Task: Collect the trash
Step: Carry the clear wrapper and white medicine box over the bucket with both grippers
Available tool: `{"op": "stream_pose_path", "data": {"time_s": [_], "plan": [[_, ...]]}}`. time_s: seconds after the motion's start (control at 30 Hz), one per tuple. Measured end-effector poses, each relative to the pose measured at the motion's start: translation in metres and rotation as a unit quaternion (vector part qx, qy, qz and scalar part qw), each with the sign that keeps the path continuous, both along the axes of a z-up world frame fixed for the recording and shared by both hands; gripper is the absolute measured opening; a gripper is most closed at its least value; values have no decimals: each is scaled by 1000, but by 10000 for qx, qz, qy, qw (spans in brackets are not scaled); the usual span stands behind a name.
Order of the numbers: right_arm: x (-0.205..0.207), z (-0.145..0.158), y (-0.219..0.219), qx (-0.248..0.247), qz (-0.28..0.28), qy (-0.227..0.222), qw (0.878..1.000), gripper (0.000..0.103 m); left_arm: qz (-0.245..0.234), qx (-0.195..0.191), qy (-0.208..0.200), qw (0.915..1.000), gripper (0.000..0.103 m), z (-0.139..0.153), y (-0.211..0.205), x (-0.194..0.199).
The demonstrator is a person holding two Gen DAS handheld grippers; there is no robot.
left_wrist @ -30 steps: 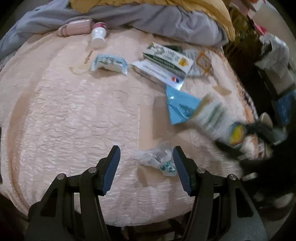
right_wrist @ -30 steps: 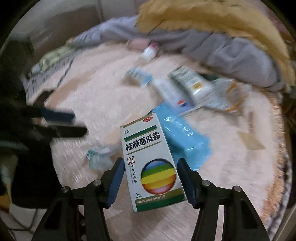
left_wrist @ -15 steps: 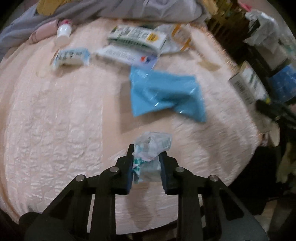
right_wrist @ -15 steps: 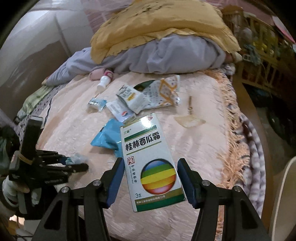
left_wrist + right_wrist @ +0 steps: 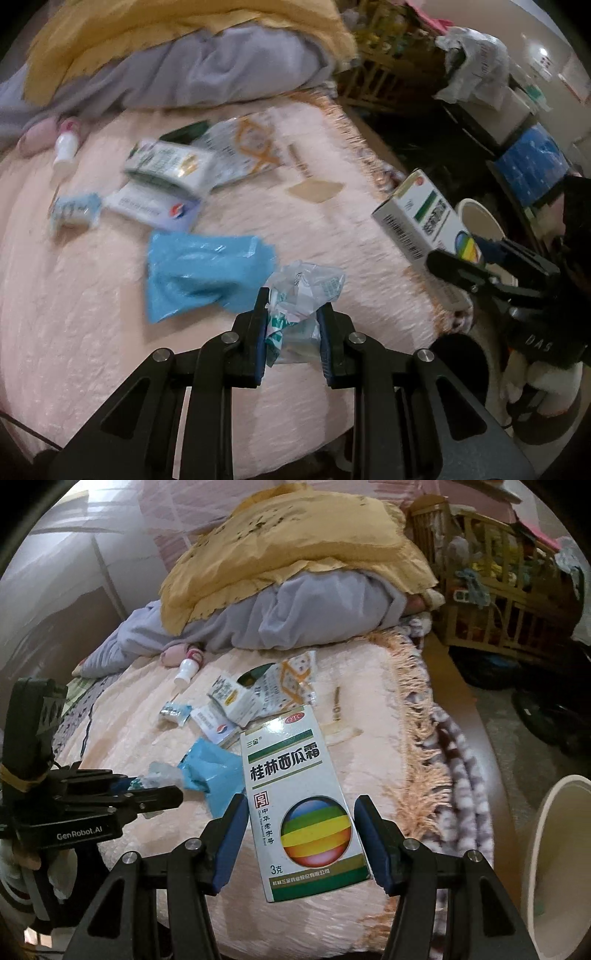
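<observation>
My left gripper (image 5: 291, 306) is shut on a crumpled clear wrapper with green print (image 5: 306, 288), held just above the pink bedspread (image 5: 74, 314). From the right wrist view the same left gripper (image 5: 155, 788) and wrapper (image 5: 162, 773) show at the left. My right gripper (image 5: 301, 801) is shut on a white medicine box with a green band and a rainbow ball (image 5: 291, 760), upright between the pads. The left wrist view has that box (image 5: 417, 218) over the bed's right edge. A blue plastic bag (image 5: 199, 266) lies flat just behind the wrapper.
More litter lies further back on the bed: a green-and-white box (image 5: 166, 166), a white carton (image 5: 155, 206), a foil pack (image 5: 74, 210), a printed snack bag (image 5: 243, 147) and a small bottle (image 5: 66, 144). A white bin (image 5: 554, 849) stands beside the bed. A wooden crib (image 5: 498, 572) is behind.
The left gripper closed on the crumpled wrapper, lifted it off the bedspread and moved toward the bed's right edge. The right gripper carried the medicine box back and to the right.
</observation>
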State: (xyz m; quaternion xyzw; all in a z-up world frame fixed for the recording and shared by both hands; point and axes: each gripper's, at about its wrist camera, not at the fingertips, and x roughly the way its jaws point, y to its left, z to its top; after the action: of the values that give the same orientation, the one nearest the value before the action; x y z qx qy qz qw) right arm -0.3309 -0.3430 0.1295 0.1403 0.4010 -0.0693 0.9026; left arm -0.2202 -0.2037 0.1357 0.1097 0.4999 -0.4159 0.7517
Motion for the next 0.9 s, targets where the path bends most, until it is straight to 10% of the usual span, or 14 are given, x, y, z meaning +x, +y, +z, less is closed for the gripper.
{"op": "stream_pose_path", "data": {"time_s": [0.9], "plan": [[-114,18,-122,-6,-1657,-197,9860,57,-1158,-240,-374,9923,21,18,-153,-75]]}}
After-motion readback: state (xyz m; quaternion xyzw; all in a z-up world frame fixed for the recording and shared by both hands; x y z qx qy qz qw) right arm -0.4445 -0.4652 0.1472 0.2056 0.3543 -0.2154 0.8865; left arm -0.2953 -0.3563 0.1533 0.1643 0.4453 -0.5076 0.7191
